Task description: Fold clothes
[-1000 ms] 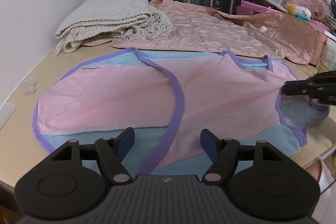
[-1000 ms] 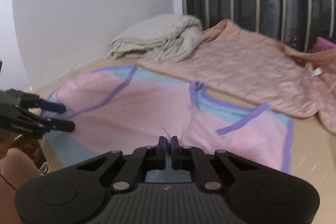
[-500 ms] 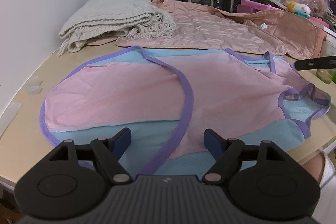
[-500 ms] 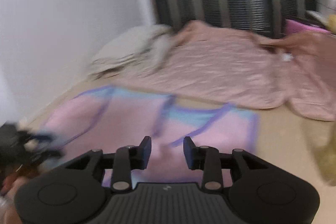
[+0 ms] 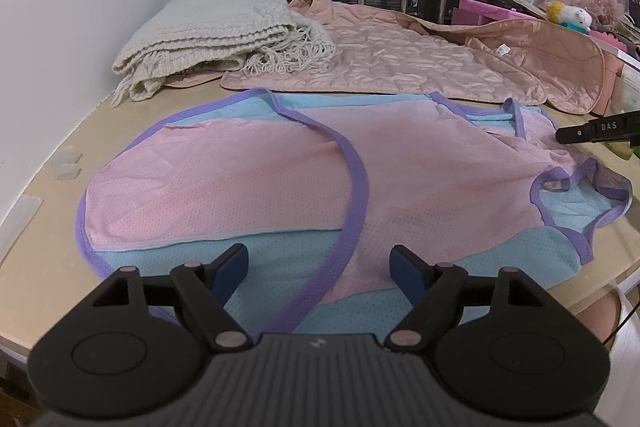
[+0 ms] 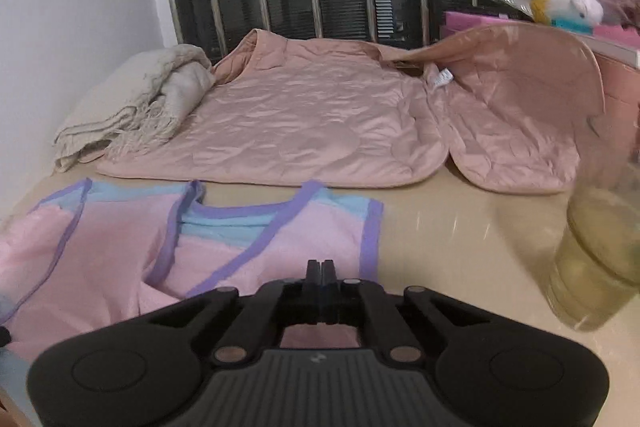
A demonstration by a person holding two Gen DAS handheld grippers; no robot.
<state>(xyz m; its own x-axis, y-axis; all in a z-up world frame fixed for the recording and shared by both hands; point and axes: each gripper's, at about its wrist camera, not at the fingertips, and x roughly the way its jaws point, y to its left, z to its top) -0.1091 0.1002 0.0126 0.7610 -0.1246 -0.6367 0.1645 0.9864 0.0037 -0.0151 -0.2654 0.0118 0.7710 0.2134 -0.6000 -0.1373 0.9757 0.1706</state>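
Pink-and-blue top (image 5: 256, 183) half-folded; left gripper (image 5: 320, 267) spread wide and empty, right gripper (image 6: 321, 273) closed, apparently empty, risks knocking nearby glass (image 6: 596, 259)

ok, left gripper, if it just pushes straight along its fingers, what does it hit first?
Most likely the pink-and-blue vest itself: the left gripper points down at its near blue panel, by the purple trim, jaws open with nothing pinched. Depth is unclear, but nothing else sits in between.

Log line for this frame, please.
task: fold clothes | left gripper: open above pink-and-blue vest | right gripper: shut, nothing visibly held | vest: flat on table
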